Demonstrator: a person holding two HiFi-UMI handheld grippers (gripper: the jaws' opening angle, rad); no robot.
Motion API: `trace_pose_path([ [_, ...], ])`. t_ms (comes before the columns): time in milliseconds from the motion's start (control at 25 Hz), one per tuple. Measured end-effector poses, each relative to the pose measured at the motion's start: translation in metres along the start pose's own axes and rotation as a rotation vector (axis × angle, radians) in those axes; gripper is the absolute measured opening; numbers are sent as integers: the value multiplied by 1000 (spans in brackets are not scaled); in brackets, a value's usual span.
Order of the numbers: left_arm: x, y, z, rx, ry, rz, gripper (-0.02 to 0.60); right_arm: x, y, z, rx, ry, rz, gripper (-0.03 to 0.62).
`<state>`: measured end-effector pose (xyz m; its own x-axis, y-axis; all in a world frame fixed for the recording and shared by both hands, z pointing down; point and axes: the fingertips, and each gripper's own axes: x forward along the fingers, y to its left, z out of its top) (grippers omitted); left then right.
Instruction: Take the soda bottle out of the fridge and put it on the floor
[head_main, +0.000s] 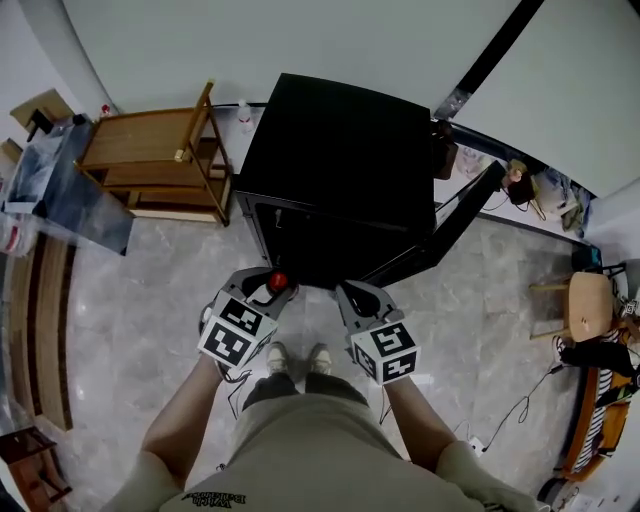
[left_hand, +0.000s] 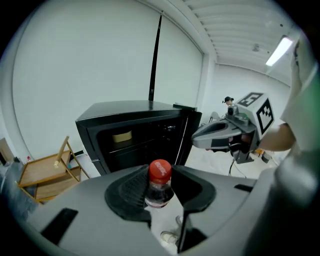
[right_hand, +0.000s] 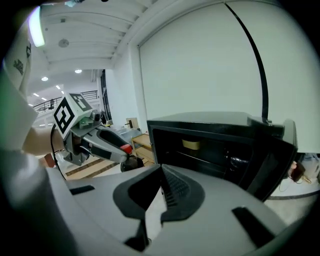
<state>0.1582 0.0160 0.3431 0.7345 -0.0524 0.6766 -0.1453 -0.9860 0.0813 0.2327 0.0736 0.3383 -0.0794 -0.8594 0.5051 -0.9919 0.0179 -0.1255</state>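
The soda bottle (head_main: 277, 283), dark with a red cap, is clamped by the neck in my left gripper (left_hand: 159, 192), just in front of the fridge and above the floor. In the left gripper view its red cap (left_hand: 160, 171) stands between the two pads. The black fridge (head_main: 340, 170) has its door (head_main: 440, 235) swung open to the right. My right gripper (head_main: 352, 295) hovers beside the left one, also facing the fridge opening (right_hand: 210, 145). Its jaws meet at the tips with nothing between them.
A wooden chair (head_main: 160, 160) stands left of the fridge and a round wooden stool (head_main: 588, 300) at the right. Cables (head_main: 520, 400) trail over the marble floor. A yellowish item (left_hand: 121, 136) sits on a fridge shelf. The person's shoes (head_main: 295, 358) are below the grippers.
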Motion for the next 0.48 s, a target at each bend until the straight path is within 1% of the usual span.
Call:
trace_pose_path([
  [80,-13,-2,1,2,-2,14,129,-3,9,5,-25,2,24,-3],
  [200,-27,-3,2,-6,-19,30,129,-5,14,10,-66,8,34,-3],
  [320,-34,-1,0,-23,-29,43,129,-2,16,12,-85,15,42,-3],
  [480,-39,7,-9,-40,-21,71,129,6,22,14,-107,28,68,-3],
])
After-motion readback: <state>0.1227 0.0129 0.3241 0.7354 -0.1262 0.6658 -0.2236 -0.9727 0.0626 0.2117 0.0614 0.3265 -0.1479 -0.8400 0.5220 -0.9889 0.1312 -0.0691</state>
